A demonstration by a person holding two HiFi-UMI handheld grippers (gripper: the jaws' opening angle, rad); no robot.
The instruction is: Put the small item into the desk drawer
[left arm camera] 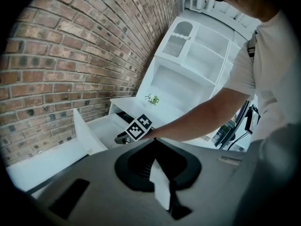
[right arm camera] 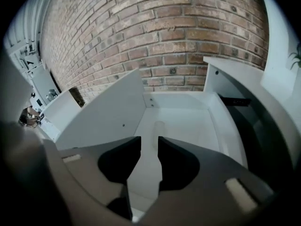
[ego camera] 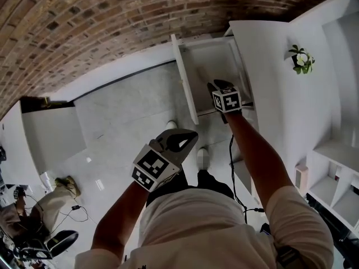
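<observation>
The white desk drawer [ego camera: 208, 60] stands pulled open; in the right gripper view its bare floor [right arm camera: 188, 126] fills the middle. A small pale item [right arm camera: 159, 126] lies on that floor, just beyond my right gripper [right arm camera: 149, 144]. The right gripper's jaws stand apart with a narrow gap and nothing between them. In the head view the right gripper [ego camera: 219, 87] reaches down into the drawer. My left gripper [ego camera: 189, 137] hangs lower, over the floor and away from the drawer, its jaws together and nothing seen in them. The left gripper [left arm camera: 155, 146] looks toward the drawer [left arm camera: 101, 126].
The drawer's front panel [ego camera: 185, 80] juts out at the left of my right hand. A small potted plant [ego camera: 302, 59] stands on the white desk top [ego camera: 275, 66], with shelves [ego camera: 336, 167] at the right. A brick wall [ego camera: 112, 21] runs behind. A low white cabinet [ego camera: 50, 133] stands at the left.
</observation>
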